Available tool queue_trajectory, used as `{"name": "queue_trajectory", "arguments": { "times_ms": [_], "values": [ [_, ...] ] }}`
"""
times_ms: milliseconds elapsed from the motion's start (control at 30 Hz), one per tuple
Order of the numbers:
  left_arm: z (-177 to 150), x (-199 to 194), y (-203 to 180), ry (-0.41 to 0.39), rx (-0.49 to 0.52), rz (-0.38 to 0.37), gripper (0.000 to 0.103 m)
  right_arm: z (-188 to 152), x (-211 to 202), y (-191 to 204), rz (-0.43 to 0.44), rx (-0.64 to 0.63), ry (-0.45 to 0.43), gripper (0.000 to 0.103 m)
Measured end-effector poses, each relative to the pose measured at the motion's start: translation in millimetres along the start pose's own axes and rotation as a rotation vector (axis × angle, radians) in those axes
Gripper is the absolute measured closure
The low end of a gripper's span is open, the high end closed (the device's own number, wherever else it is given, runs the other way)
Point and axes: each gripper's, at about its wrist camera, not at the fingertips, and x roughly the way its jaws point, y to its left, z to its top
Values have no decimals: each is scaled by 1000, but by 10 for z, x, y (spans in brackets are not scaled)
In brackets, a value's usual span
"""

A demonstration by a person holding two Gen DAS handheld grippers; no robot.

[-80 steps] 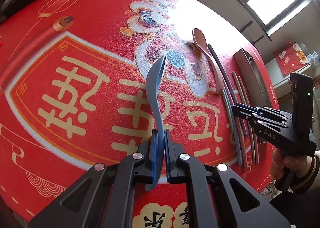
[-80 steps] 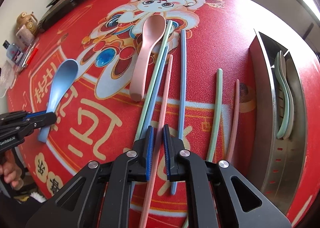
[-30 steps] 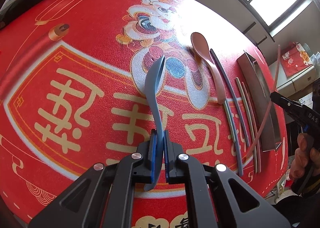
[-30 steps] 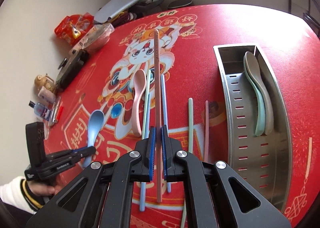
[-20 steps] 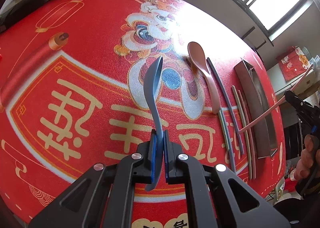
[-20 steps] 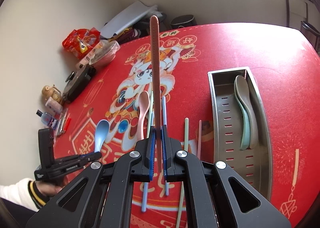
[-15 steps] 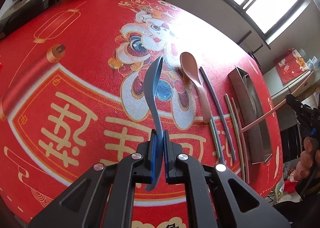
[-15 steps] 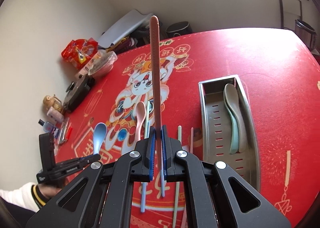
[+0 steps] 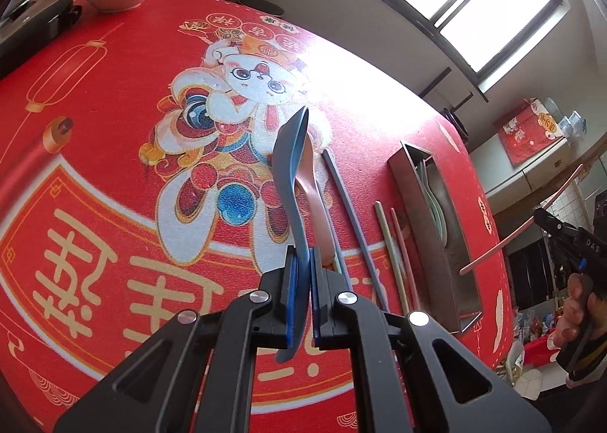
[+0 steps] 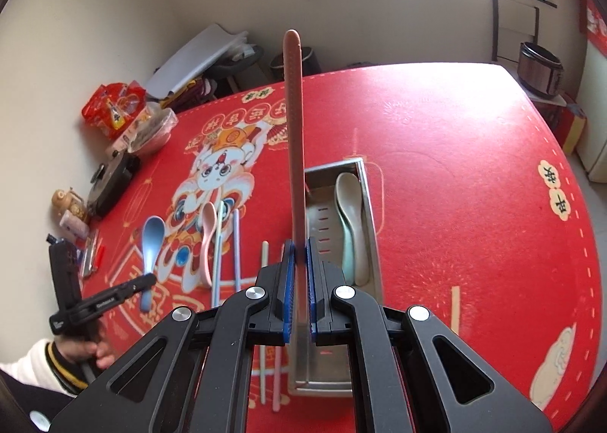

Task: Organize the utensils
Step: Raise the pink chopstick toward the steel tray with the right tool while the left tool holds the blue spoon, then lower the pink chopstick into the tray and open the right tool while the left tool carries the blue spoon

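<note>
The pink chopstick [image 10: 294, 137], lying on the red tablecloth [image 10: 436, 167] moments ago, is now lifted clear of it, clamped between the closed fingers of the right gripper [image 10: 299, 281] above the metal utensil tray [image 10: 370, 205] near the cloth's right edge. The left gripper [image 9: 302, 294] still pinches the blue spoon [image 9: 290, 163], now raised higher off the cloth. More chopsticks [image 9: 383, 239] and a pink spoon [image 9: 315, 186] lie beside the tray.
</note>
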Motion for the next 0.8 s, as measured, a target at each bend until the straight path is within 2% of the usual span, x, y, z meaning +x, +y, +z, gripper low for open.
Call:
{"name": "queue_trajectory", "arguments": {
  "times_ms": [267,467,800],
  "values": [
    [-28,11,-98,-2,-1,4,97,-200,269,-120,18,14,128,97],
    [-76,-115,-109,-13,-7,33,97,-197,534,-124,49,17,152,97],
    [-231,-376,17,-41,-76,102,97,-184,1241,-170,67,51,249,97]
  ]
}}
